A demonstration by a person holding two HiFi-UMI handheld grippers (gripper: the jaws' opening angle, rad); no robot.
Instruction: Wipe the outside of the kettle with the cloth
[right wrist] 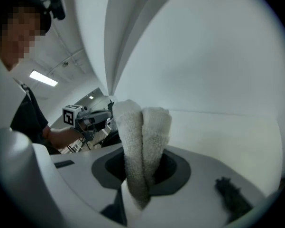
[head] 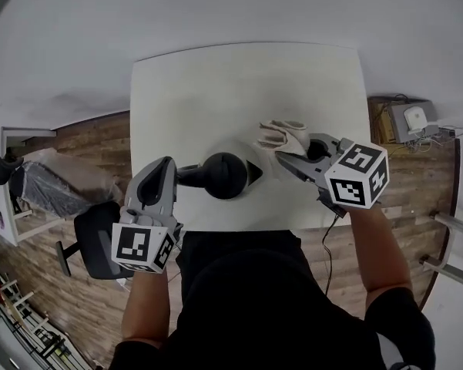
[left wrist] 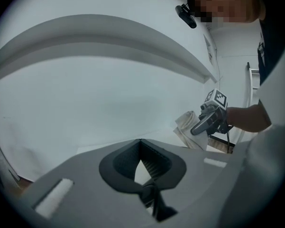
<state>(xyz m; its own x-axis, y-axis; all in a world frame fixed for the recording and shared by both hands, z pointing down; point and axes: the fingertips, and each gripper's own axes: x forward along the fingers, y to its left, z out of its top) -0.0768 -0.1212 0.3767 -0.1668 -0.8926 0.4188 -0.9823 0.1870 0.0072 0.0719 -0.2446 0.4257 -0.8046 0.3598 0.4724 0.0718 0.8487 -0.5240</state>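
The right gripper (head: 291,159) pinches a folded pale cloth (right wrist: 142,141), which stands up from between its jaws. The kettle (head: 225,176) sits on the white counter (head: 216,91) just left of those jaws, near the cloth, though whether they touch cannot be made out. The left gripper (head: 172,177) has its jaws pressed nearly together on a dark piece, apparently the kettle's black handle (head: 191,176), so the kettle seems steadied and the cloth ready, with the wiping of the outside left to do.
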